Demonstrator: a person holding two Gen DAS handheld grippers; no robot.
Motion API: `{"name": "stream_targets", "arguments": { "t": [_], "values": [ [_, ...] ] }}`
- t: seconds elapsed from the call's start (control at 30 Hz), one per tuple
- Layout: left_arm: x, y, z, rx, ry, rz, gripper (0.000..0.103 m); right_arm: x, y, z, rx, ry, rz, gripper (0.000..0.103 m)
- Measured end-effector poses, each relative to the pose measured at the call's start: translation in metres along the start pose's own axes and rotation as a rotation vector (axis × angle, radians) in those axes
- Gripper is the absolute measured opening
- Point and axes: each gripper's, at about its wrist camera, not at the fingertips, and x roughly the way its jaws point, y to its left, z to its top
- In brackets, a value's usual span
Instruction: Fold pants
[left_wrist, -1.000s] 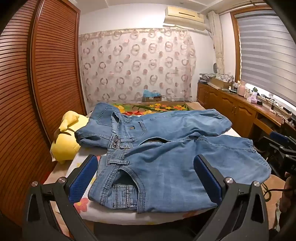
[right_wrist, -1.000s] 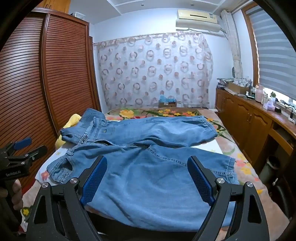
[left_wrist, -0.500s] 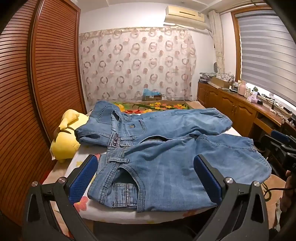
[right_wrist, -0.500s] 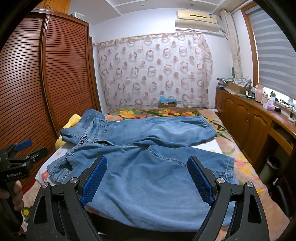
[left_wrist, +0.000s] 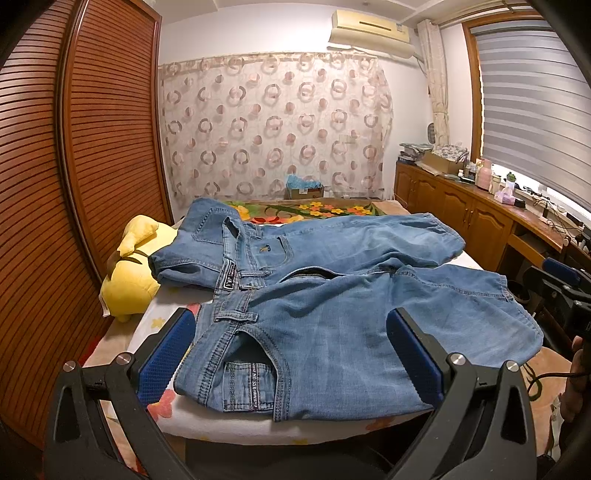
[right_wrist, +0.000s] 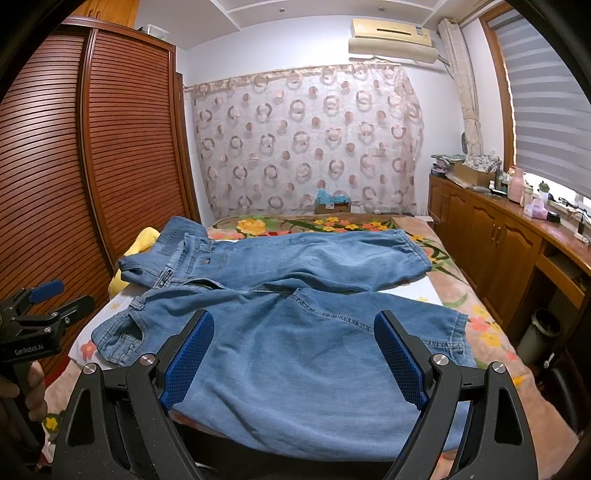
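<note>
Blue denim pants (left_wrist: 332, 295) lie spread flat on the bed, waistband at the left, both legs running to the right; they also show in the right wrist view (right_wrist: 295, 317). My left gripper (left_wrist: 291, 343) is open and empty, held above the near waistband corner and pocket. My right gripper (right_wrist: 293, 350) is open and empty, held above the near leg. The right gripper shows at the right edge of the left wrist view (left_wrist: 565, 288); the left gripper shows at the left edge of the right wrist view (right_wrist: 40, 310).
A yellow plush toy (left_wrist: 129, 273) lies left of the waistband by the wooden slatted wardrobe (left_wrist: 55, 184). A floral bedspread (right_wrist: 332, 223) covers the bed. A wooden cabinet (right_wrist: 498, 243) with clutter runs along the right. A cardboard box (left_wrist: 304, 190) sits beyond the bed.
None of note: both grippers have only drifted slightly, and the pants lie as before.
</note>
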Motion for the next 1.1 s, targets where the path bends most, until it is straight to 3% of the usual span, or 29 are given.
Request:
{"name": "stream_targets", "arguments": {
  "t": [1.1],
  "values": [
    [0.012,0.000,-0.015,-0.005,0.007,-0.005,0.103,-0.002,-0.001,0.001,-0.002,-0.001,-0.001,0.090]
  ]
}}
